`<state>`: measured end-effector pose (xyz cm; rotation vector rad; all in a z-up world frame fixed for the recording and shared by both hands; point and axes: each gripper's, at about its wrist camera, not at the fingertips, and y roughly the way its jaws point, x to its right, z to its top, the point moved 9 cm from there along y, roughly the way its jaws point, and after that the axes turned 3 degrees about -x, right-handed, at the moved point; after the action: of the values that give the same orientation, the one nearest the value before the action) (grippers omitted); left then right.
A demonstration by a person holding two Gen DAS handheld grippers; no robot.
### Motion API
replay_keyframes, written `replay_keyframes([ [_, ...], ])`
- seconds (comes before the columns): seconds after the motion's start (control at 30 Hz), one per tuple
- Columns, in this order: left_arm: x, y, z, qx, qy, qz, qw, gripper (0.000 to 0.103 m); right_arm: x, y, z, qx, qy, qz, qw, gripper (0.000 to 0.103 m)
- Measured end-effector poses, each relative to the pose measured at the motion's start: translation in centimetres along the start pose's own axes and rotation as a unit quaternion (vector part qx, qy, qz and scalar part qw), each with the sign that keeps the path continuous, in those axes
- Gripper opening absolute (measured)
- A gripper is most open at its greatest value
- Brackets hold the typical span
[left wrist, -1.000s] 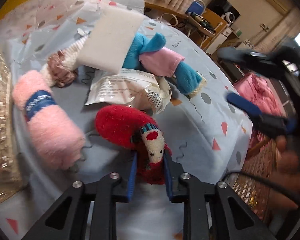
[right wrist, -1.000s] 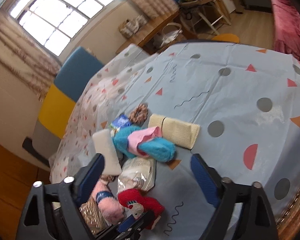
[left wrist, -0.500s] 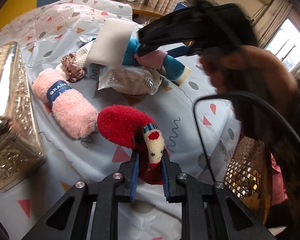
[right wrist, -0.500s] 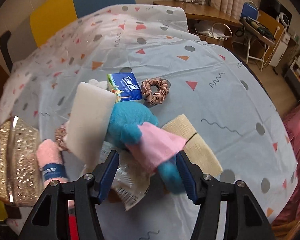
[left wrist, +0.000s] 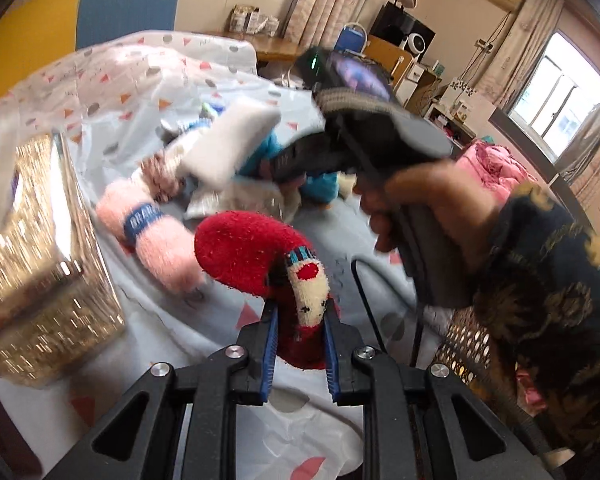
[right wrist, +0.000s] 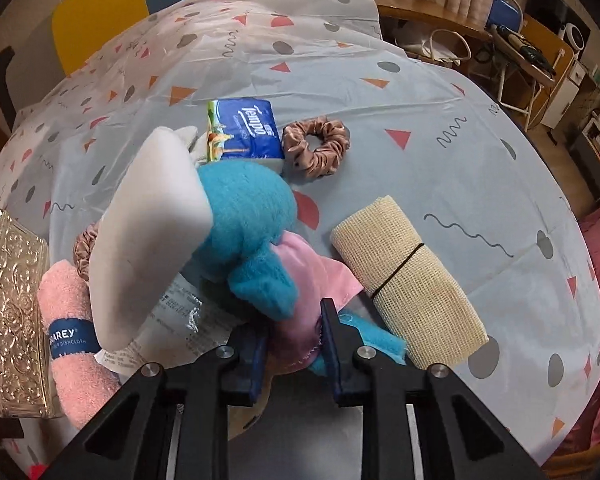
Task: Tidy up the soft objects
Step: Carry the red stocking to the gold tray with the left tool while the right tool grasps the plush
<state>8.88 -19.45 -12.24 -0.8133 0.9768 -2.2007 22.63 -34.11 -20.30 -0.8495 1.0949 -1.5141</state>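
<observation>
The left wrist view looks low and forward across the table [left wrist: 204, 320], close behind the red sock [left wrist: 244, 252] at frame centre. The right wrist view looks steeply down, near the blue plush [right wrist: 244, 216] at centre. Both share the pink dishcloth roll [left wrist: 152, 240] [right wrist: 72, 332] and gold box [left wrist: 40, 264] [right wrist: 12, 312] at left.

Red sock [left wrist: 256, 256] clamped between left tongs [left wrist: 299, 344].

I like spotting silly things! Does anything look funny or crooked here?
Yes. A white sponge block leans tilted on the blue plush toy instead of lying flat, propped atop the jumbled pile.
</observation>
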Motion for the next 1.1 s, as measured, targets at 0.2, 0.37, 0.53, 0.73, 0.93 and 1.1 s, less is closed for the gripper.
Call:
replay_keyframes([
  [0.2, -1.4, -2.7, 6.5, 0.045, -0.004, 0.021, 0.9988, 0.020, -0.3, 0.2, -0.1, -0.001, -0.009, -0.003, 1.000, 0.025],
  [0.37, -7.1, -5.9, 12.7, 0.091, -0.053, 0.073, 0.9917, 0.020, -0.7, 0.5, -0.4, -0.004, -0.029, -0.017, 0.999, 0.027],
  [0.53, -14.4, -10.9, 15.0, 0.135, -0.115, 0.132, 0.9754, 0.021, -0.6, 0.5, -0.3, -0.004, -0.033, -0.018, 0.999, 0.027],
  [0.73, -23.9, -17.3, 11.3, 0.167, -0.180, 0.201, 0.9484, 0.021, -0.9, 0.8, -0.4, -0.005, -0.048, -0.031, 0.998, 0.029],
  [0.93, -32.6, -21.2, 1.4, 0.163, -0.267, 0.240, 0.9187, 0.022, -1.1, 0.7, -0.5, 0.002, -0.069, -0.056, 0.996, 0.028],
  [1.1, -37.0, -20.1, -6.6, 0.125, -0.325, 0.255, 0.9020, 0.028, -1.1, 0.5, -0.6, 0.008, -0.074, -0.067, 0.995, 0.026],
])
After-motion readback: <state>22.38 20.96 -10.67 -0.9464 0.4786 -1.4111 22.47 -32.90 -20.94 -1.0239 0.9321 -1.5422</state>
